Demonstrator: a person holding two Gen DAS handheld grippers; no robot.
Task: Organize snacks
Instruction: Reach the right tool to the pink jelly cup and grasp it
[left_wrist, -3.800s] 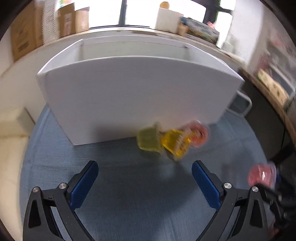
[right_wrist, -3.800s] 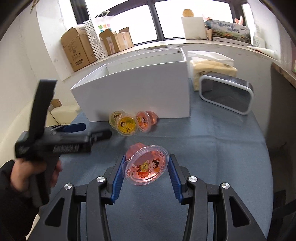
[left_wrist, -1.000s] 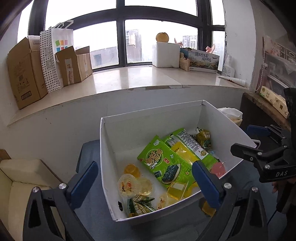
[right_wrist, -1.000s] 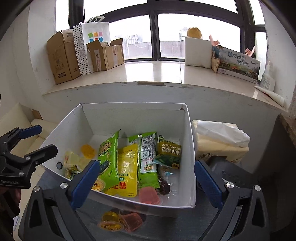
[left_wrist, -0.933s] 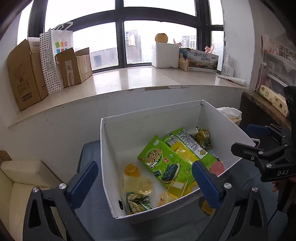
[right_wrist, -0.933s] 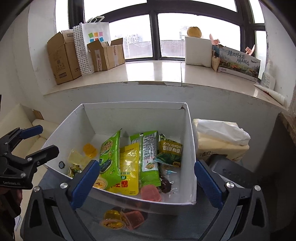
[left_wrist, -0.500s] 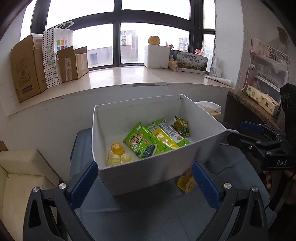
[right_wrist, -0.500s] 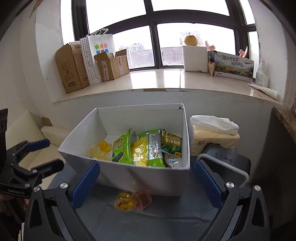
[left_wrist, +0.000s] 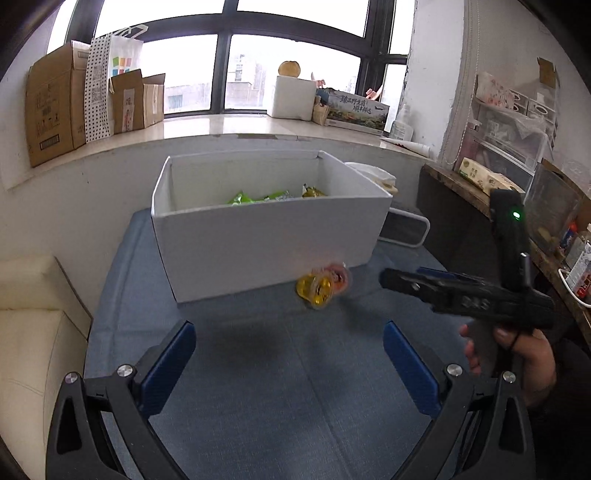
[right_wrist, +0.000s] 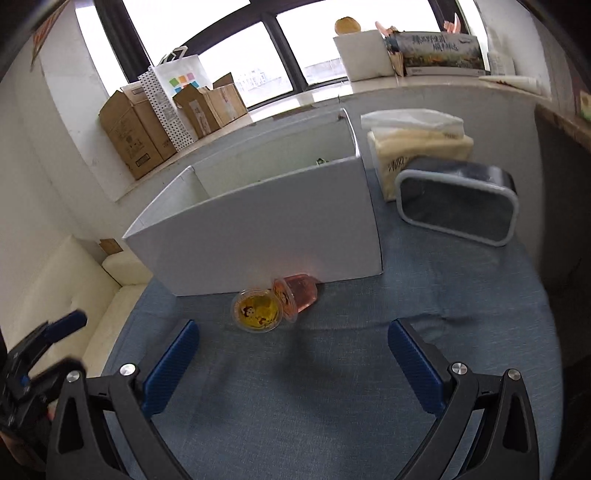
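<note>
Left hand-held gripper (left_wrist: 289, 360): released, blue pads spread wide, nothing between them, above the blue cloth-covered counter (left_wrist: 280, 384). Right hand-held gripper (right_wrist: 291, 356): likewise released, pads wide apart and holding nothing, aimed at the same stretch of cloth.

White snack box (right_wrist: 266, 236) on the counter, open top. Tips of green snack packets (left_wrist: 258, 197) showing over the near wall in the left wrist view.

Two jelly cups on the cloth, outside the box, just beside its near wall. Yellow jelly cup (right_wrist: 258, 311) on its side, printed lid facing the right wrist camera. Pink jelly cup (right_wrist: 297, 297) also tipped over, touching the yellow one, nearer the box wall.

Right of the box: tissue pack (right_wrist: 417, 147), and a dark container with pale rim (right_wrist: 458, 206) lying tilted.
</note>
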